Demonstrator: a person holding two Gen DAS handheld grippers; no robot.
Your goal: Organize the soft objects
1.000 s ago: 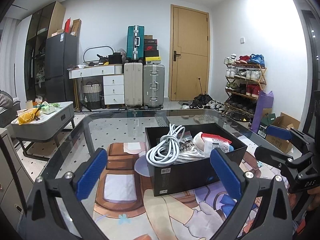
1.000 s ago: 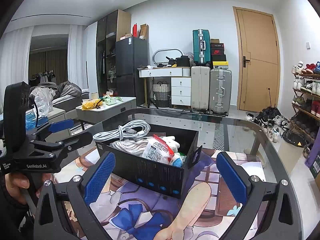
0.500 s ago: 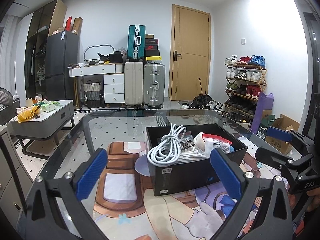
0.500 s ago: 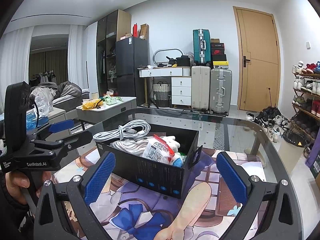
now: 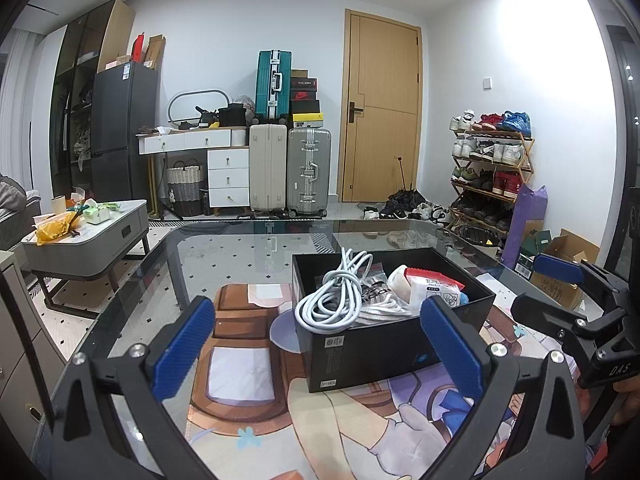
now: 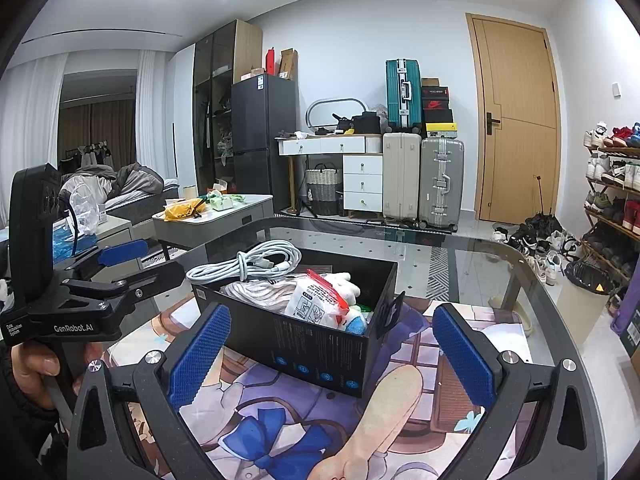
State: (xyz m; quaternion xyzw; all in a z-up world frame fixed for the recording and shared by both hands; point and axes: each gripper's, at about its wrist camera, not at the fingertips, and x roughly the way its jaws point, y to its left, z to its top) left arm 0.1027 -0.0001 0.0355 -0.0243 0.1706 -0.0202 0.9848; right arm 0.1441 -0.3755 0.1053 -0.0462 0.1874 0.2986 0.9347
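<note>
A black cardboard box (image 5: 400,344) (image 6: 312,344) stands on the glass table. It holds a coiled white cable (image 5: 332,300) (image 6: 248,264), a striped cloth (image 5: 384,304) (image 6: 260,292), a red-and-white packet (image 5: 434,286) (image 6: 316,304) and a white plush toy (image 6: 344,284). My left gripper (image 5: 317,320) (image 6: 164,258) hovers open at the box's left side, holding nothing. At the box's right corner my right gripper (image 6: 332,320) (image 5: 536,288) is also open, clear of the box.
A printed cartoon mat (image 5: 240,368) covers the near half of the glass table (image 5: 240,248). Beyond it are a grey coffee table (image 5: 92,236), suitcases (image 5: 308,172), a wooden door (image 5: 380,120) and a shoe rack (image 5: 492,168). A hand (image 6: 36,360) holds the left gripper's handle.
Almost nothing: both grippers stay open beside the box, and the left wrist view drifts only very slightly.
</note>
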